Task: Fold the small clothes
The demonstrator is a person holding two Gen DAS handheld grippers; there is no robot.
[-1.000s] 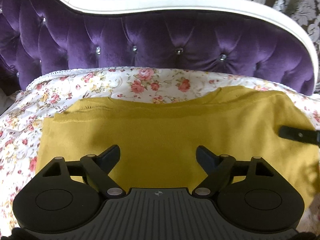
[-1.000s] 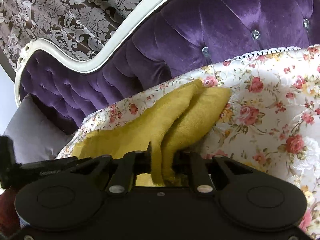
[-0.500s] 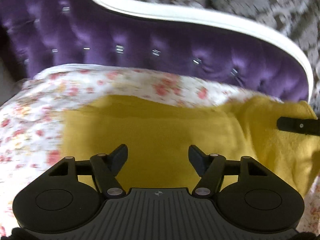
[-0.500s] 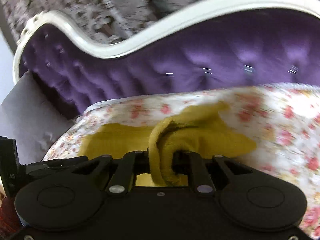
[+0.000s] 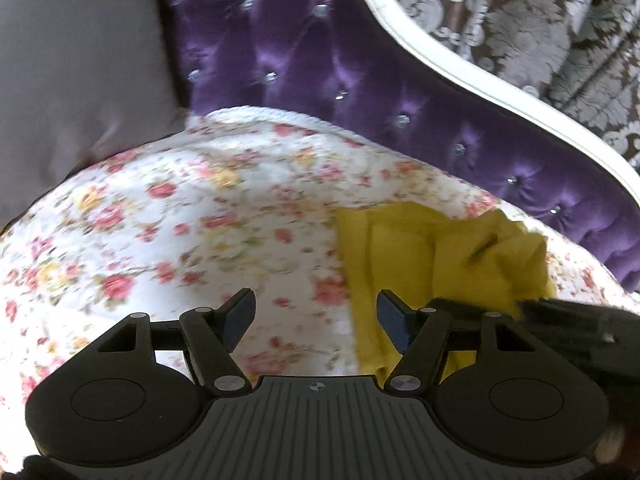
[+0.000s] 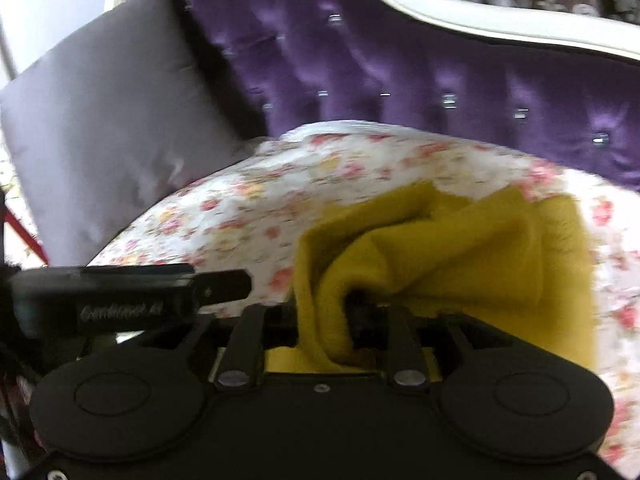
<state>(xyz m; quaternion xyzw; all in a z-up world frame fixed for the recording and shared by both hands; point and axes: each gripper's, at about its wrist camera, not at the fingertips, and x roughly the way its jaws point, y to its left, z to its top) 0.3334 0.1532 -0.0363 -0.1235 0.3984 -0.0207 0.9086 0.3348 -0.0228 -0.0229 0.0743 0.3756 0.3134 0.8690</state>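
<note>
A mustard-yellow garment (image 5: 448, 256) lies bunched and partly folded on the floral sheet (image 5: 200, 232), at the right of the left wrist view. My left gripper (image 5: 316, 316) is open and empty, just left of the garment's edge over the sheet. My right gripper (image 6: 340, 320) is shut on a fold of the garment (image 6: 460, 248), which drapes over its fingers and hides the tips. The right gripper also shows at the right edge of the left wrist view (image 5: 560, 316). The left gripper shows at the left of the right wrist view (image 6: 120, 292).
A purple tufted headboard (image 5: 360, 80) with a white curved frame (image 5: 460, 60) stands behind the sheet. A grey pillow (image 6: 108, 120) leans at the left. Patterned wallpaper (image 5: 540, 20) is beyond.
The right gripper has carried the garment's side leftward, folding it over. The garment went from spread flat to bunched at the right. The left gripper swung left, off the garment.
</note>
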